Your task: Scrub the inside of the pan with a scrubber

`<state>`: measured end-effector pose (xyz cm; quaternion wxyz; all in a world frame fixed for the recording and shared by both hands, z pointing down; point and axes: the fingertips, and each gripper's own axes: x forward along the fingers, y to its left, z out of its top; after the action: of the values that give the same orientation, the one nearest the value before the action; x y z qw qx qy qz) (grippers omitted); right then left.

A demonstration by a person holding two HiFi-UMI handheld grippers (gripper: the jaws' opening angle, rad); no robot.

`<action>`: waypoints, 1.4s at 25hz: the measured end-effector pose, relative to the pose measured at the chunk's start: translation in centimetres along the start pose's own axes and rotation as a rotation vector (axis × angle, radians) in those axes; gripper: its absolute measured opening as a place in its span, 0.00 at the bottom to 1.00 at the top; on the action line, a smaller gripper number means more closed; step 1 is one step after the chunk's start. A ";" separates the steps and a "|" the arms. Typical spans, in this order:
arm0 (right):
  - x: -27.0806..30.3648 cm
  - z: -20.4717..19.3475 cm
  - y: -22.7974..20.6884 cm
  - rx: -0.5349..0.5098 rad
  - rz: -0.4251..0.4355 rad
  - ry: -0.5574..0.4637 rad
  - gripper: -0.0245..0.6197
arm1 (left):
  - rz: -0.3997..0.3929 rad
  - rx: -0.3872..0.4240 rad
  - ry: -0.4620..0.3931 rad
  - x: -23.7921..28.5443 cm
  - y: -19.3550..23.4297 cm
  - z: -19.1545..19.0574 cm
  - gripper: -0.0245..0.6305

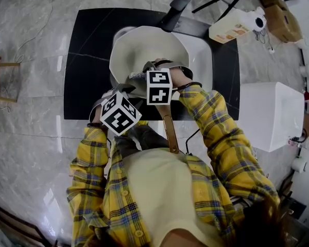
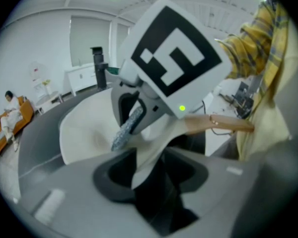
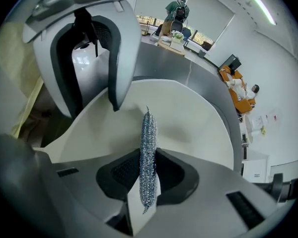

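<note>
Silvery wire mesh meets cream enamel: the scrubber (image 3: 148, 148) stands edge-on in the right gripper (image 3: 148, 175), whose jaws are pressed tight against its lower half. The free end points into the pale bowl of the pan (image 3: 188, 118). Whether the mesh is touching the enamel cannot be made out.

The left gripper (image 2: 149, 175) is clamped on the near rim of the pan, with the thin wall caught between its jaws. The pan rests on a black table (image 1: 87, 60), and its wooden handle (image 1: 170, 130) reaches back toward the person. From the head view, the two grippers work almost side by side over the near edge.

The scrubbing looks to be at or near its start, and the risks lie mostly in the grips:
- **Scrubber:** Only a narrow strip of mesh is pinched, so a hard sideways stroke could fold it or drag it out of the jaws.
- **Pan:** The left hold is on a slim, smooth rim. Downward pressure from the scrubbing side could make the pan pivot or slide free.
- **Grippers:** With the two so close together, a wide stroke could knock one against the other.
</note>
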<state>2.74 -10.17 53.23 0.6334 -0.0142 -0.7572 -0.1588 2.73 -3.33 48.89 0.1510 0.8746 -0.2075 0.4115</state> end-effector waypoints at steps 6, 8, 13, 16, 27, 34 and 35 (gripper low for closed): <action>-0.8 -0.3 1.6 -0.003 0.094 -0.001 0.17 | 0.002 0.010 0.002 0.0 0.0 0.0 0.31; -1.0 -0.4 2.0 -0.002 0.126 -0.003 0.17 | 0.003 0.010 0.000 0.1 0.0 0.0 0.31; -2.0 -0.9 3.0 0.006 0.230 -0.005 0.17 | 0.003 0.007 -0.006 0.0 0.0 0.0 0.31; -2.7 -1.1 3.5 0.008 0.270 -0.003 0.17 | 0.002 0.007 -0.008 0.1 0.0 0.0 0.31; -3.5 -2.0 -0.2 -0.053 0.038 0.016 0.17 | 0.000 0.007 -0.013 0.1 -0.1 0.0 0.31; -3.8 -2.4 -6.0 -0.238 -0.292 0.109 0.17 | -0.005 0.005 -0.014 0.0 -0.1 0.1 0.31; -3.9 -2.4 -6.6 -0.253 -0.323 0.115 0.17 | -0.005 0.004 -0.013 0.0 -0.1 0.1 0.31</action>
<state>4.35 -16.41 48.37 0.6350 0.0370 -0.6865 -0.3524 2.86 -3.29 48.82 0.1488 0.8781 -0.2056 0.4057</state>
